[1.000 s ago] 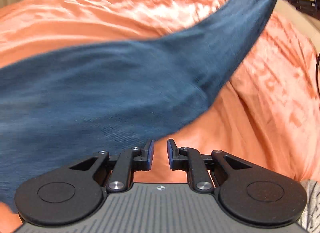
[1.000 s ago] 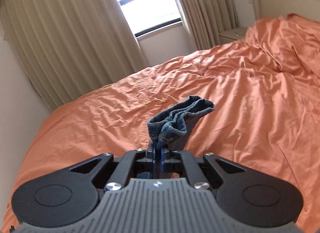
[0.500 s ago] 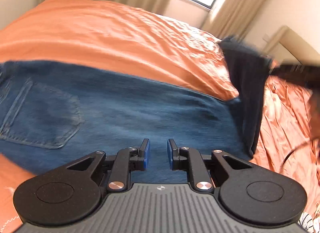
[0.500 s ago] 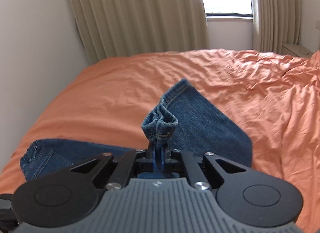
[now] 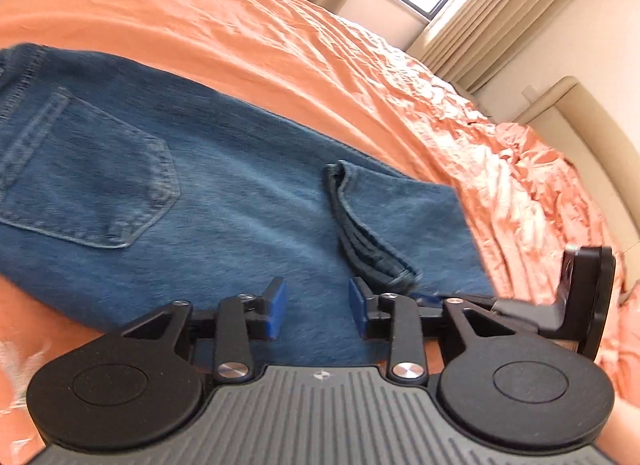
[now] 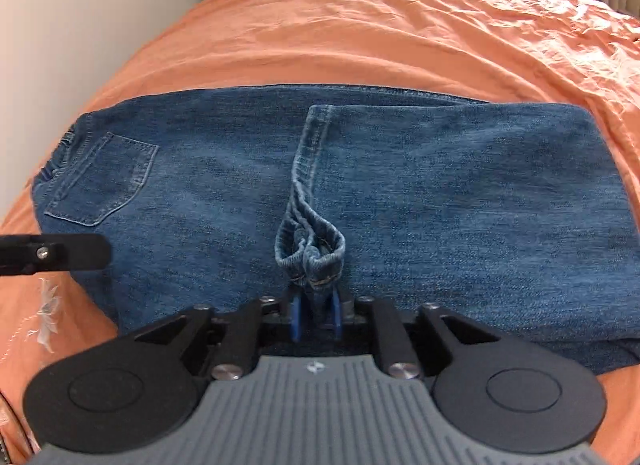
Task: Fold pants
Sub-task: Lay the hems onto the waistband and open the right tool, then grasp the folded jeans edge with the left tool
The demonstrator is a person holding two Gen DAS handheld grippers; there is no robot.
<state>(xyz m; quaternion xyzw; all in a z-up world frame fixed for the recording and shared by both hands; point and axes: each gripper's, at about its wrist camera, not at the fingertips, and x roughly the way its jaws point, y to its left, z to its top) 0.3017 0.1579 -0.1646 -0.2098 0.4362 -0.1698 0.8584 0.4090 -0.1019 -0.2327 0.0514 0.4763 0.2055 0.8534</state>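
Right gripper (image 6: 316, 315) pinching jeans (image 6: 400, 193) hem (image 6: 310, 253); left gripper (image 5: 316, 307) spread wide, empty, above denim. No readable label on back pocket (image 6: 104, 181). Orange bedsheet (image 6: 360, 33) beneath.

Blue denim pants (image 6: 400, 193) lie flat, legs folded back, hem cuffs bunched mid-length.

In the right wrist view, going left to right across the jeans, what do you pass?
Left gripper tip → back pocket → bunched leg hem in the right gripper → folded edge → orange bedsheet.
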